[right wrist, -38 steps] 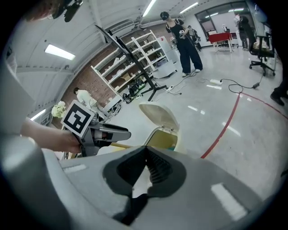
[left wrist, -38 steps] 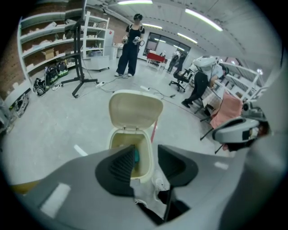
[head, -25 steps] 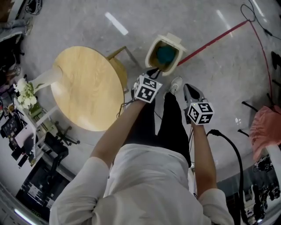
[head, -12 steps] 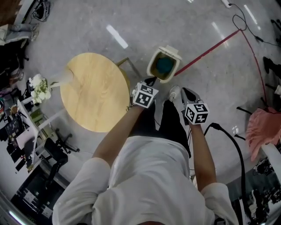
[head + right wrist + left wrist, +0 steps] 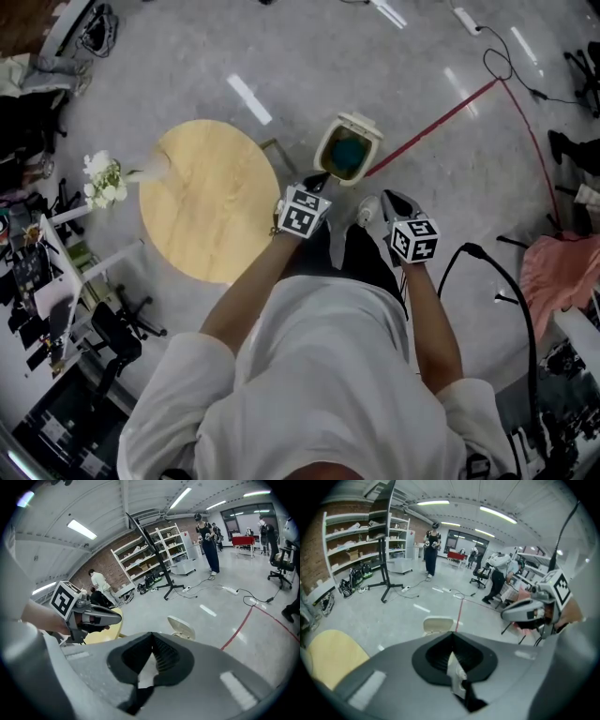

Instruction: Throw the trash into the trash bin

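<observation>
The cream trash bin (image 5: 364, 123) stands open on the floor beyond my feet, with a teal piece of trash (image 5: 349, 150) lying inside it. My left gripper (image 5: 319, 180) hangs above the bin's near edge, jaws shut and empty. In the left gripper view the left gripper (image 5: 452, 634) points just over the bin's lid (image 5: 437, 623). My right gripper (image 5: 394, 199) is shut and holds nothing, to the right of the bin. The right gripper view shows the right gripper (image 5: 152, 634) with its tips together below the bin (image 5: 182, 627).
A round wooden table (image 5: 211, 197) stands left of the bin, with a vase of white flowers (image 5: 105, 180) at its far edge. A red line (image 5: 431, 122) runs across the floor. A black cable (image 5: 506, 281) and pink cloth (image 5: 558, 272) lie at the right. People stand far off.
Both grippers have lifted away from the bin, and the bin and table now look smaller and farther below. The trash still lies in the bin.
</observation>
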`<state>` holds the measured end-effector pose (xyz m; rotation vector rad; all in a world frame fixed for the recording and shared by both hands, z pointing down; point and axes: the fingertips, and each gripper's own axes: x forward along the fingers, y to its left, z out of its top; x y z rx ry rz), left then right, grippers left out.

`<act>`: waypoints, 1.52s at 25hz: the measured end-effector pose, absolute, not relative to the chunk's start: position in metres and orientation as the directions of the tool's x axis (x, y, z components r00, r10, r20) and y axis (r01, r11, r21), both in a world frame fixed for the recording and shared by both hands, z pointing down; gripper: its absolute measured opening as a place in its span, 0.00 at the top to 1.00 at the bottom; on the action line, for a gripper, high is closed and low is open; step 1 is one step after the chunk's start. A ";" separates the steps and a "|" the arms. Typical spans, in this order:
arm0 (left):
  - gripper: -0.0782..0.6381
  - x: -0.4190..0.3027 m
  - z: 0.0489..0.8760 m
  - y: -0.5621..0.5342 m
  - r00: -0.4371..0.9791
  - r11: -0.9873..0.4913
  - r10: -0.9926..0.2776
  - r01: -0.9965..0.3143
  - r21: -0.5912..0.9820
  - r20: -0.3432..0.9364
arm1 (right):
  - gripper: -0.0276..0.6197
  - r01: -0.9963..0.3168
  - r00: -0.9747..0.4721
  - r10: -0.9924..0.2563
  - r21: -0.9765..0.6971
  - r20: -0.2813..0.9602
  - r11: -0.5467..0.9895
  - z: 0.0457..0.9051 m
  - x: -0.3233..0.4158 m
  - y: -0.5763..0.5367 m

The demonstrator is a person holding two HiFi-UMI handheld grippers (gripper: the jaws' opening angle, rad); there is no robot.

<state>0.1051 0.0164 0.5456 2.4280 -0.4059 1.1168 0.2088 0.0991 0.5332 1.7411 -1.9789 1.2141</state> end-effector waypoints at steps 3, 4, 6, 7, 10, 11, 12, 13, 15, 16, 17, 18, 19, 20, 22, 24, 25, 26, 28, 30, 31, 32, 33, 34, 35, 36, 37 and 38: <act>0.88 0.100 0.535 0.021 0.641 -0.865 -0.080 -0.425 0.266 0.763 | 0.96 -0.909 -0.266 -0.709 -0.415 0.654 -0.042 0.524 0.204 0.103; 0.88 0.099 0.532 0.022 0.643 -0.867 -0.081 -0.423 0.265 0.761 | 0.96 -0.910 -0.266 -0.710 -0.413 0.652 -0.038 0.522 0.203 0.104; 0.88 0.095 0.525 0.024 0.648 -0.869 -0.085 -0.420 0.262 0.756 | 0.96 -0.913 -0.268 -0.710 -0.408 0.651 -0.030 0.516 0.202 0.106; 0.88 0.092 0.522 0.024 0.651 -0.870 -0.092 -0.421 0.258 0.753 | 0.96 -0.914 -0.268 -0.710 -0.405 0.651 -0.026 0.513 0.201 0.107; 0.88 0.083 0.510 0.025 0.667 -0.873 -0.101 -0.415 0.255 0.738 | 0.96 -0.919 -0.266 -0.714 -0.395 0.648 -0.016 0.503 0.196 0.109; 0.88 0.081 0.505 0.027 0.674 -0.874 -0.098 -0.410 0.260 0.732 | 0.96 -0.920 -0.265 -0.716 -0.391 0.645 -0.012 0.499 0.195 0.109; 0.88 0.079 0.500 0.030 0.681 -0.875 -0.095 -0.405 0.265 0.727 | 0.96 -0.921 -0.264 -0.719 -0.388 0.643 -0.009 0.496 0.193 0.110; 0.88 0.076 0.496 0.033 0.685 -0.877 -0.092 -0.400 0.268 0.722 | 0.96 -0.923 -0.263 -0.722 -0.385 0.640 -0.006 0.493 0.192 0.111; 0.88 0.070 0.489 0.037 0.692 -0.880 -0.088 -0.391 0.270 0.717 | 0.96 -0.925 -0.260 -0.728 -0.380 0.635 -0.001 0.486 0.188 0.112; 0.88 0.067 0.486 0.039 0.695 -0.881 -0.087 -0.388 0.270 0.714 | 0.96 -0.926 -0.259 -0.730 -0.378 0.632 0.002 0.482 0.187 0.113; 0.88 0.065 0.483 0.041 0.698 -0.882 -0.088 -0.386 0.270 0.711 | 0.96 -0.926 -0.259 -0.733 -0.376 0.629 0.005 0.479 0.185 0.113; 0.88 0.063 0.479 0.042 0.701 -0.883 -0.089 -0.385 0.270 0.708 | 0.96 -0.927 -0.260 -0.735 -0.376 0.626 0.007 0.475 0.184 0.114; 0.88 0.061 0.475 0.044 0.705 -0.883 -0.092 -0.384 0.269 0.704 | 0.96 -0.927 -0.260 -0.738 -0.375 0.622 0.010 0.470 0.183 0.115; 0.88 0.060 0.470 0.045 0.709 -0.884 -0.097 -0.384 0.267 0.699 | 0.96 -0.927 -0.261 -0.742 -0.375 0.617 0.014 0.466 0.182 0.116; 0.88 0.057 0.459 0.047 0.721 -0.885 -0.108 -0.384 0.264 0.684 | 0.96 -0.928 -0.263 -0.754 -0.371 0.602 0.027 0.455 0.181 0.118; 0.88 0.054 0.447 0.047 0.736 -0.886 -0.118 -0.382 0.264 0.667 | 0.96 -0.930 -0.267 -0.764 -0.366 0.588 0.044 0.445 0.179 0.119; 0.88 0.053 0.442 0.047 0.744 -0.887 -0.123 -0.379 0.264 0.657 | 0.96 -0.930 -0.271 -0.765 -0.363 0.584 0.053 0.442 0.177 0.119; 0.88 0.052 0.437 0.046 0.752 -0.888 -0.127 -0.377 0.263 0.647 | 0.96 -0.931 -0.275 -0.764 -0.359 0.583 0.062 0.440 0.176 0.119; 0.88 0.049 0.429 0.045 0.764 -0.889 -0.136 -0.375 0.262 0.631 | 0.96 -0.933 -0.285 -0.760 -0.352 0.585 0.079 0.438 0.173 0.120; 0.88 0.047 0.426 0.044 0.766 -0.887 -0.140 -0.378 0.264 0.627 | 0.96 -0.934 -0.293 -0.755 -0.344 0.587 0.096 0.436 0.171 0.122; 0.88 0.046 0.425 0.044 0.765 -0.887 -0.141 -0.380 0.264 0.628 | 0.96 -0.936 -0.294 -0.754 -0.337 0.587 0.103 0.434 0.171 0.123; 0.88 0.045 0.425 0.044 0.764 -0.886 -0.141 -0.381 0.264 0.629 | 0.96 -0.938 -0.292 -0.755 -0.330 0.586 0.107 0.432 0.172 0.123; 0.88 0.045 0.425 0.044 0.763 -0.886 -0.141 -0.381 0.263 0.630 | 0.96 -0.940 -0.289 -0.758 -0.325 0.585 0.107 0.431 0.173 0.123; 0.88 0.045 0.424 0.045 0.763 -0.887 -0.141 -0.381 0.262 0.631 | 0.96 -0.940 -0.284 -0.762 -0.324 0.582 0.103 0.429 0.175 0.123; 0.88 0.045 0.424 0.045 0.762 -0.887 -0.141 -0.381 0.262 0.632 | 0.96 -0.940 -0.281 -0.766 -0.328 0.578 0.098 0.428 0.176 0.123; 0.88 0.044 0.424 0.044 0.762 -0.887 -0.141 -0.381 0.261 0.632 | 0.96 -0.938 -0.280 -0.770 -0.335 0.573 0.092 0.427 0.177 0.123; 0.88 0.043 0.423 0.044 0.762 -0.887 -0.142 -0.381 0.261 0.631 | 0.96 -0.934 -0.282 -0.774 -0.346 0.567 0.087 0.426 0.177 0.123; 0.88 0.043 0.423 0.044 0.763 -0.886 -0.143 -0.383 0.262 0.630 | 0.96 -0.931 -0.284 -0.776 -0.355 0.563 0.083 0.425 0.177 0.122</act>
